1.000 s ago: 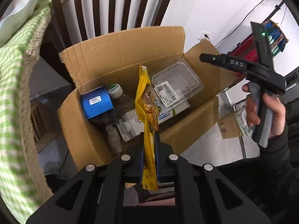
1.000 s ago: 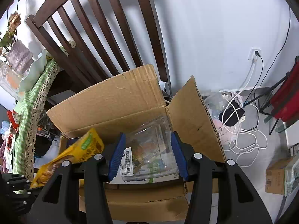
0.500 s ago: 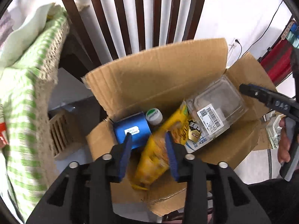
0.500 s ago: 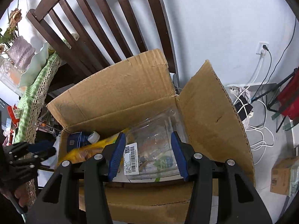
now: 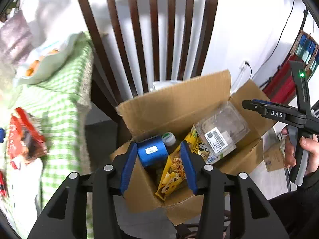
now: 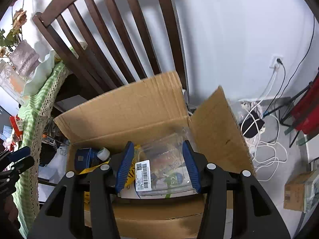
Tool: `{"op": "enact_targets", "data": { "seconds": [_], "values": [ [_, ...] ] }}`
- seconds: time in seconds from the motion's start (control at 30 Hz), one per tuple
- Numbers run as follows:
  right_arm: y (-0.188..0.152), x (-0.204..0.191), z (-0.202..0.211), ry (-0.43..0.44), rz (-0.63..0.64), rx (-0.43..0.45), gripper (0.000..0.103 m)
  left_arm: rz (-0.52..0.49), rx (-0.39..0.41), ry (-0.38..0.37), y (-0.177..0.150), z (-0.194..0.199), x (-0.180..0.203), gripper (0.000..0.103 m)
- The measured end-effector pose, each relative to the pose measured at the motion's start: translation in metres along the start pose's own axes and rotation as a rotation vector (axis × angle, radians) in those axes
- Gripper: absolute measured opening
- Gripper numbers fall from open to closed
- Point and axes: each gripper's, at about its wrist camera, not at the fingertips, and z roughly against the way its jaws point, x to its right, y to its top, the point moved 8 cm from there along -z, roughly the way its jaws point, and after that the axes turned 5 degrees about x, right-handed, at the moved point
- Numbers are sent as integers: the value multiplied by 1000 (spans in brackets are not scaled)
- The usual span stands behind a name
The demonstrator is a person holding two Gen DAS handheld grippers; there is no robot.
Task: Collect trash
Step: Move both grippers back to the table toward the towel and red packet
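Note:
An open cardboard box (image 5: 175,103) stands on a chair seat. Inside lie a yellow snack bag (image 5: 173,169), a blue carton (image 5: 152,151), a bottle with a white cap (image 5: 168,138) and a clear plastic clamshell (image 5: 221,127) with a barcode label. My left gripper (image 5: 158,145) hovers above the box, its jaws opening; the yellow bag rests loose below them, untouched by the pads. My right gripper (image 6: 158,145) hangs open over the clamshell (image 6: 165,159), which stays in the box (image 6: 127,111). A hand holds the right gripper (image 5: 251,104) over the box's right flap.
A dark slatted chair back (image 5: 139,39) rises behind the box. A table with a green checked cloth (image 5: 59,91) and red wrappers (image 5: 24,135) stands to the left. Cables (image 6: 265,139) and a small carton (image 6: 297,191) lie on the floor at right.
My left gripper opened and let go of the yellow bag, which dropped into the box. It then rose and drew back from the box. The right gripper stayed put.

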Motion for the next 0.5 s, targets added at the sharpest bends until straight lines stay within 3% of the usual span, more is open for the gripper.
{"op": "enact_targets", "data": {
  "seconds": [0.23,0.33,0.5],
  "values": [
    [17,-23,27,-25,52,69,52,55,115,18,0,55,-21,46],
    [24,-42,38,-26,89,94,54,77,180,49,0,85,-43,56],
    [40,-90,59,-10,181,153,55,141,267,118,-9,128,-89,57]
  ]
}}
